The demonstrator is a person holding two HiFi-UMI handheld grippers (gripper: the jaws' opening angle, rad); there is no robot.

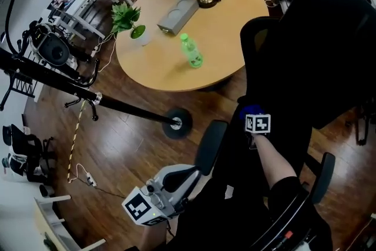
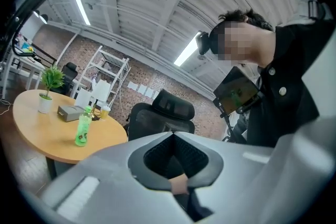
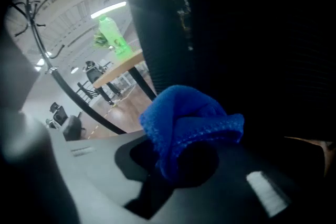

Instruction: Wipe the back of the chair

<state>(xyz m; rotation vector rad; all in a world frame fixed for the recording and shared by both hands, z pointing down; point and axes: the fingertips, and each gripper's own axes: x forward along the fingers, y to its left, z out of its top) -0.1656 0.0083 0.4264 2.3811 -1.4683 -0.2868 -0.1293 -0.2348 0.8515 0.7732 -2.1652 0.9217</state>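
Floor [image 1: 129, 150]: wood.
Right tool [image 3: 178, 165]: gripping cloth [image 3: 184, 123] against chair back [image 1: 329, 50].
Left tool [image 2: 176, 176]: closed, empty.
Risk: chair swivelling away when pushed.

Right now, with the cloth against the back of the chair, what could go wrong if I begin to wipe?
1. The blue cloth is bunched up in the right gripper. Rubbing on the chair back may drag it out of the jaws.
2. The left gripper is shut, low and off the chair, so nothing steadies the chair. A firm push may turn it or move it away.
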